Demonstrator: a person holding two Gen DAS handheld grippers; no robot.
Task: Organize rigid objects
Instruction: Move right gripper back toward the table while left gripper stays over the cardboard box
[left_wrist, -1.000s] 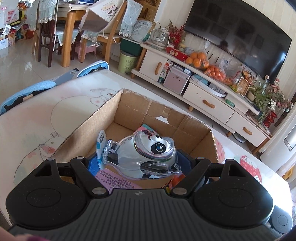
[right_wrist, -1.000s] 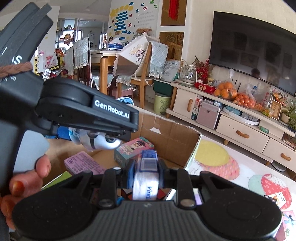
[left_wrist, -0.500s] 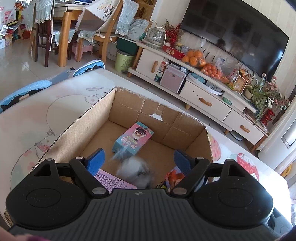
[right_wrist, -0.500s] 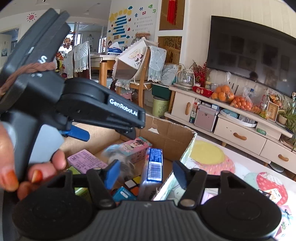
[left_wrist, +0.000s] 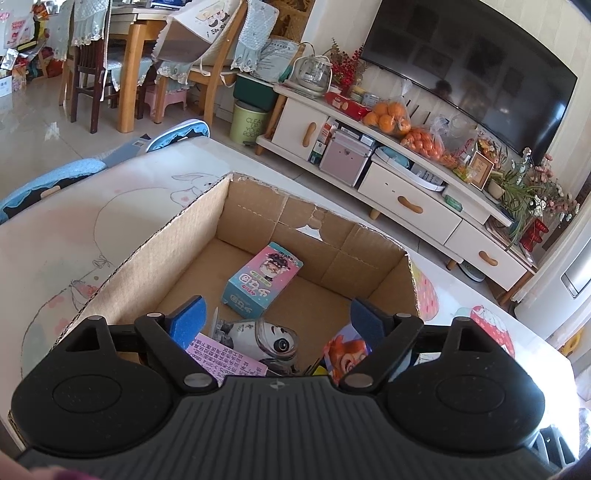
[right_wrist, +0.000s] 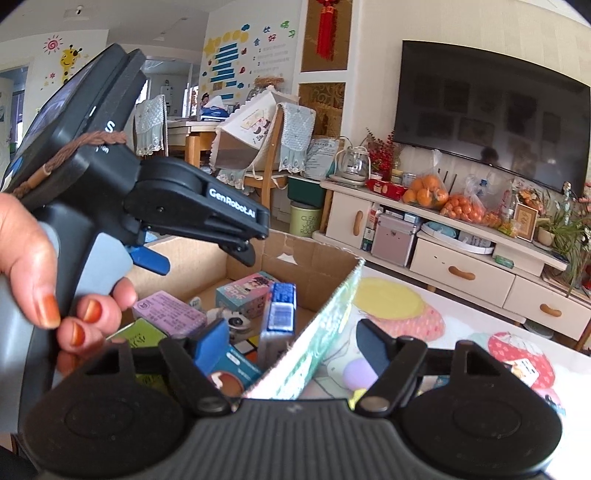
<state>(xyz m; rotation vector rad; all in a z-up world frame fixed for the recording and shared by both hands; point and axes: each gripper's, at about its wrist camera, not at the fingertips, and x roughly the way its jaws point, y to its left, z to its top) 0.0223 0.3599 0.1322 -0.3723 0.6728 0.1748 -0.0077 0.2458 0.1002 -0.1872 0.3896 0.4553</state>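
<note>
Left wrist view: both grippers' jaws spread, empty; panda toy (left_wrist: 264, 338) on its side, face rightward, in cardboard box (left_wrist: 155, 240).

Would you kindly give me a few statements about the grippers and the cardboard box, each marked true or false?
1. The left gripper is open and holds nothing. True.
2. The panda toy lies inside the cardboard box. True.
3. The right gripper is clamped on the blue-topped pack. False: its jaws are apart, and the pack stands in the box.
4. The pink-and-teal carton sits on the table outside the box. False: it lies on the box floor.
</note>
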